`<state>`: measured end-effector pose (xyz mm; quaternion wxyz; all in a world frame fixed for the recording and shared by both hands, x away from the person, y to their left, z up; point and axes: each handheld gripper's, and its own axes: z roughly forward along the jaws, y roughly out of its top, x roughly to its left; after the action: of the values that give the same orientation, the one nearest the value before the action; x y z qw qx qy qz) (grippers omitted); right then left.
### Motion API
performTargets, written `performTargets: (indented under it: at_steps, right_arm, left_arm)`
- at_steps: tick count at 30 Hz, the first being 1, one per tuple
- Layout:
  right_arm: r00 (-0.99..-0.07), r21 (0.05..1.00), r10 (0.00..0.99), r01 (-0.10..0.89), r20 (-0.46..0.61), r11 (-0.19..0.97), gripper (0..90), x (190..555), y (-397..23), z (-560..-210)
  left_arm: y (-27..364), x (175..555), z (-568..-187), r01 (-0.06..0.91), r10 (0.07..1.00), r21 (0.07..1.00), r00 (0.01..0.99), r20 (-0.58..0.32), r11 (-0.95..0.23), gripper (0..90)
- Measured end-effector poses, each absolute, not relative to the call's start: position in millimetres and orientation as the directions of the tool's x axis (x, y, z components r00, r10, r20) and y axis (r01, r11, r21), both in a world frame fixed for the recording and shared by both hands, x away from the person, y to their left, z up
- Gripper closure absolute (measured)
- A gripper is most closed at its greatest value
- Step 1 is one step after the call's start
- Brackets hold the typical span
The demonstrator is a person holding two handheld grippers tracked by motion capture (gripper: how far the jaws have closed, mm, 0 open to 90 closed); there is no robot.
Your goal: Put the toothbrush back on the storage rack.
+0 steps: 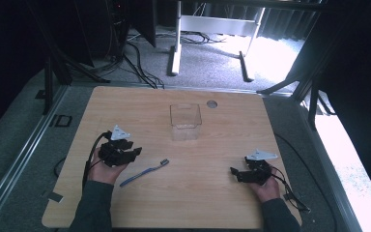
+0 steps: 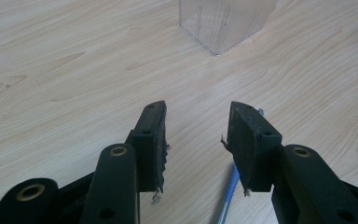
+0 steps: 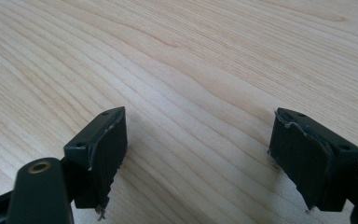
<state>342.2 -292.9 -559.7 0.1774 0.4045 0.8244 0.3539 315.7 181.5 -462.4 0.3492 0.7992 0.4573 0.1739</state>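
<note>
The blue toothbrush [image 1: 145, 172] lies flat on the wooden table [image 1: 212, 203], just right of the left gripper [image 1: 134, 151], bristle end toward the clear plastic container [image 1: 185, 121] near the far edge. The left gripper's 2 jaws stand apart, holding nothing. The right gripper [image 1: 235, 174] rests well apart, jaws spread wide and empty.

In the left gripper view, the blue plastic toothbrush [image 2: 229, 193] is mostly hidden behind the right-hand jaw, its bristle head out of sight, and the picture's top edge cuts off the clear square plastic container [image 2: 223, 21]. From the high view, the toothbrush's bristles are too small to make out.
</note>
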Motion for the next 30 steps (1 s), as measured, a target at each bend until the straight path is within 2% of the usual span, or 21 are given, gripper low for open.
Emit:
performTargets:
  at_steps: [30]
  right_arm:
    - [-0.61,0.727,0.793,0.542,-0.006,0.422,18.7,342,-293,-560]
  left_arm:
    - [171,319,-461,0.632,0.835,0.669,0.549,-0.031,-0.391,57.6]
